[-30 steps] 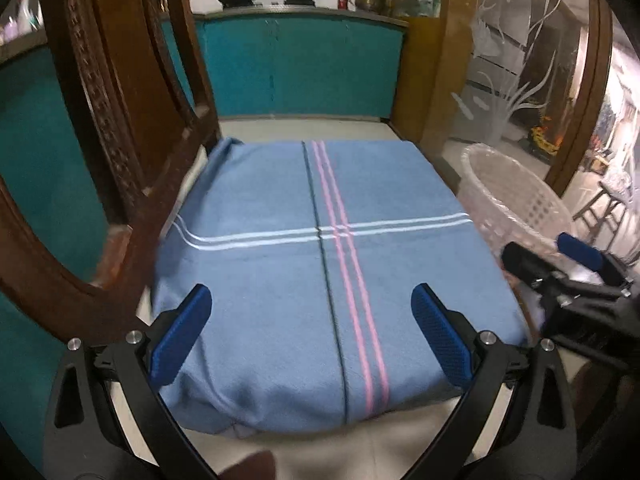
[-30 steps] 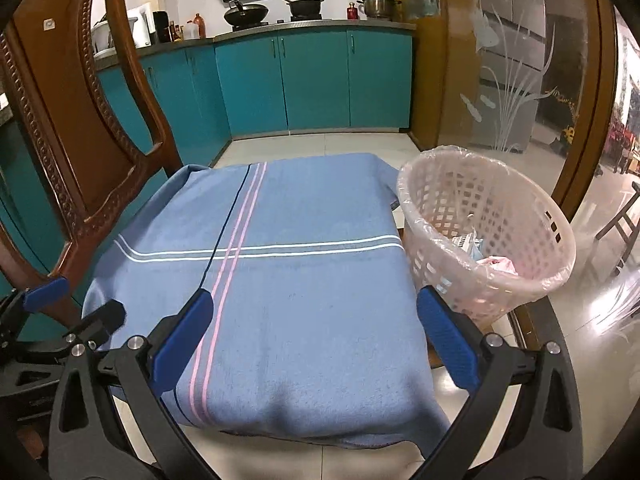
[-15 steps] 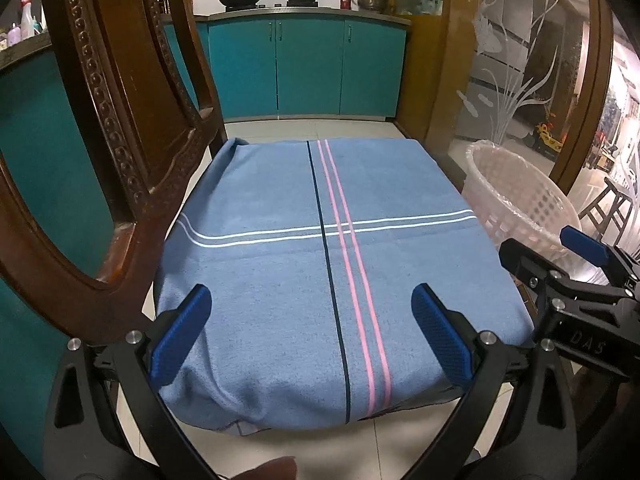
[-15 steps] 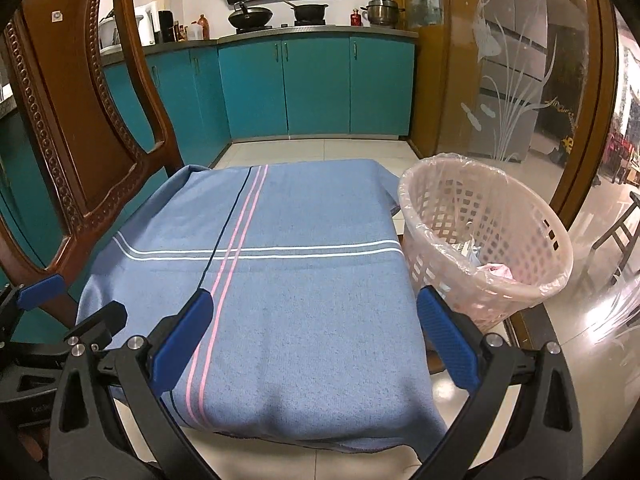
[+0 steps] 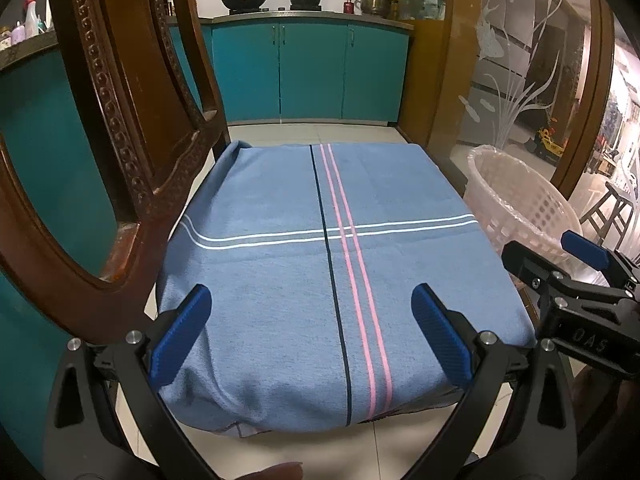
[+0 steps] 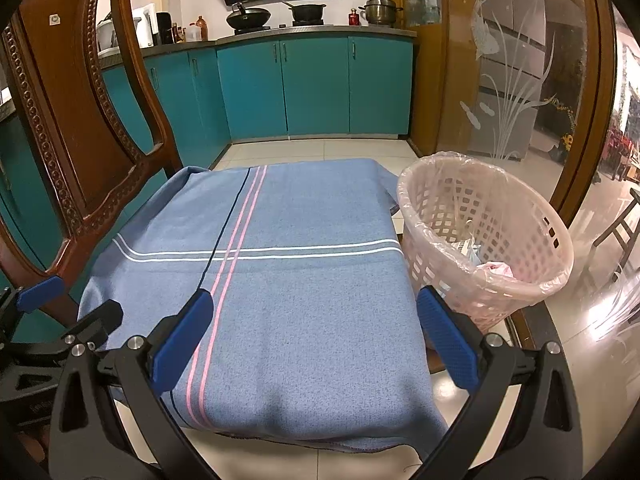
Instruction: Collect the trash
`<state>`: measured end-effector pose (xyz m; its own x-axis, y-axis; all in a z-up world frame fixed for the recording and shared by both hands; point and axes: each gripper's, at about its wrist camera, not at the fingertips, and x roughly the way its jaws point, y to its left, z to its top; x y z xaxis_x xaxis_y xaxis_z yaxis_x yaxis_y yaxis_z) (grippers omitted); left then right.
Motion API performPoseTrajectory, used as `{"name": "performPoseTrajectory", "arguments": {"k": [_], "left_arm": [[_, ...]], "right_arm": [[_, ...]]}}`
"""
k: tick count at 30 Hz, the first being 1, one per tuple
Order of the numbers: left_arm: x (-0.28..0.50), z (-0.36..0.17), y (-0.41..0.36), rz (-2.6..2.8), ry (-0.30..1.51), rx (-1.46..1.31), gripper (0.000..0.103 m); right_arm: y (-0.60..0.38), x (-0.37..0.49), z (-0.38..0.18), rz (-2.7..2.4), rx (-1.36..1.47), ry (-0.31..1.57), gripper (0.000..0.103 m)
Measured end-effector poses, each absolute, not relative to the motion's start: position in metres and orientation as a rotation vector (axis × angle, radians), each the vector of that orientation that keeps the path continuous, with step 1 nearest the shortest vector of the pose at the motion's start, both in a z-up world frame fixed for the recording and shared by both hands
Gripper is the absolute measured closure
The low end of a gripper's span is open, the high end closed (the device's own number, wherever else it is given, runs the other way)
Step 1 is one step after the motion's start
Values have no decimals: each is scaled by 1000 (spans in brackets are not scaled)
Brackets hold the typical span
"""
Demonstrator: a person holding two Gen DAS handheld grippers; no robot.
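Both the left gripper (image 5: 310, 336) and right gripper (image 6: 312, 334) hang spread and empty over the blue cloth (image 6: 272, 280); the trash (image 6: 486, 264), seemingly crumpled wrappers, lies inside the pink basket (image 6: 532, 236) right of them.

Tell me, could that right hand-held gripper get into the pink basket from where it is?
Probably yes. The right hand-held gripper is open and empty, and the pink basket stands just to its right beside the blue cloth, its mouth uncovered with nothing between them.
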<state>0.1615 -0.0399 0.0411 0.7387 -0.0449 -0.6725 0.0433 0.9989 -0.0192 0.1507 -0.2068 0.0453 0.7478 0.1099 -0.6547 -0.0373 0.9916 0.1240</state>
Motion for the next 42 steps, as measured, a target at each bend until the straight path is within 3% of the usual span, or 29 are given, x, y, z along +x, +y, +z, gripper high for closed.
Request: {"name": "performPoseTrajectory", "arguments": {"k": [42], "left_arm": [[162, 48, -39, -51, 728, 7, 3]], "right_arm": [[-204, 151, 44, 87, 102, 731, 3]]}}
